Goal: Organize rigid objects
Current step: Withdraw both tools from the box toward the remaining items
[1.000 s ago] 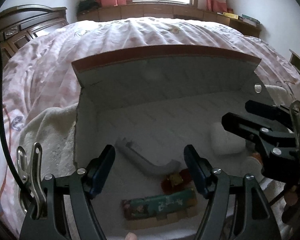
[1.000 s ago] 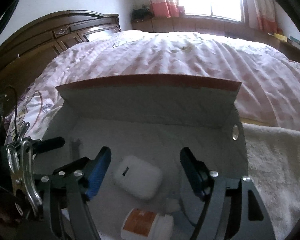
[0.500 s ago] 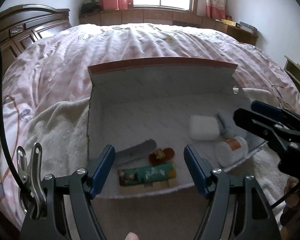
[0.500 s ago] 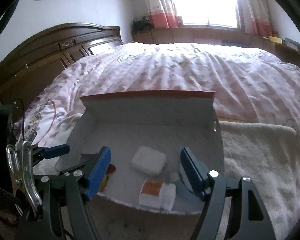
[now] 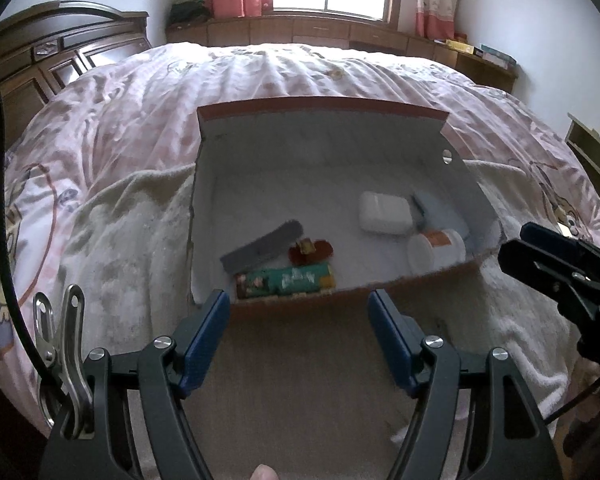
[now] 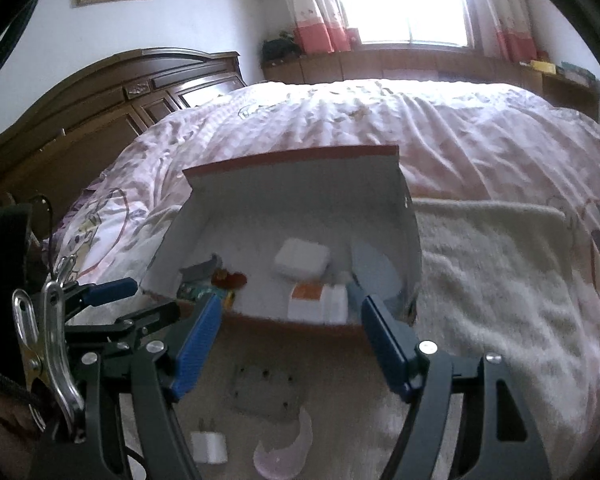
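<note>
An open cardboard box (image 5: 320,120) (image 6: 296,172) sits on a cream towel on the bed. Inside lie a white case (image 5: 384,212) (image 6: 301,261), a white bottle with an orange label (image 5: 436,250) (image 6: 318,303), a grey curved piece (image 5: 262,246), a red toy (image 5: 311,250) and a green pack (image 5: 286,279). My left gripper (image 5: 300,312) is open and empty in front of the box. My right gripper (image 6: 292,314) is open and empty, also in front of the box. A white charger plug (image 6: 209,446) and a pink crescent piece (image 6: 286,450) lie outside the box, below the right gripper.
The box's front flap (image 5: 300,372) lies flat toward me. The cream towel (image 6: 500,280) spreads right of the box. A pink quilt (image 5: 280,76) covers the bed. A dark wooden headboard (image 6: 100,96) stands at the left.
Both grippers have pulled back and up out of the box; the box now looks smaller and farther. Both stay open and empty.
</note>
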A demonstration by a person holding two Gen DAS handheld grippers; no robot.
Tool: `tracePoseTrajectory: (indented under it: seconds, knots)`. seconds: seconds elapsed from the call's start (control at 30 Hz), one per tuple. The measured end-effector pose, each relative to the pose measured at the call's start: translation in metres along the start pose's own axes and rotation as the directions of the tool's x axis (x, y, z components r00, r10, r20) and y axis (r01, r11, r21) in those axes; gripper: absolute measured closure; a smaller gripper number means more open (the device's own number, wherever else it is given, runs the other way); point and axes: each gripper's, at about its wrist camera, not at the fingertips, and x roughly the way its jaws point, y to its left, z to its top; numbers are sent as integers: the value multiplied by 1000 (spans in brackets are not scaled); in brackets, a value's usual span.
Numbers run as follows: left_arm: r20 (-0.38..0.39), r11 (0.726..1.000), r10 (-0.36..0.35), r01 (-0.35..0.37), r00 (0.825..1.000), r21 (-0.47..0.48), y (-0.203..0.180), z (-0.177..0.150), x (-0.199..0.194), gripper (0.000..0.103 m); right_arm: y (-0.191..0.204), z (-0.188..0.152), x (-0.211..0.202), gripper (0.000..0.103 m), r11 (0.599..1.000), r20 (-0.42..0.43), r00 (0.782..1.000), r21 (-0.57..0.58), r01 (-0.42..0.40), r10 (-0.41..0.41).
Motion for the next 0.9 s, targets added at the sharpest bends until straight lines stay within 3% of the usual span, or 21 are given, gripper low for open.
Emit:
tracePoseTrajectory:
  seconds: [0.47,0.9]
  knots:
    - [-45,999,-32,32,998,5,-13,-45,-16,30,-10,-47,-23,27,998,-57,998,65,14,-10]
    - [-105,995,-90,94,990,37,-42,-77,-16,30,-7,-98,-32,27,998,-140,989,28,60,-55]
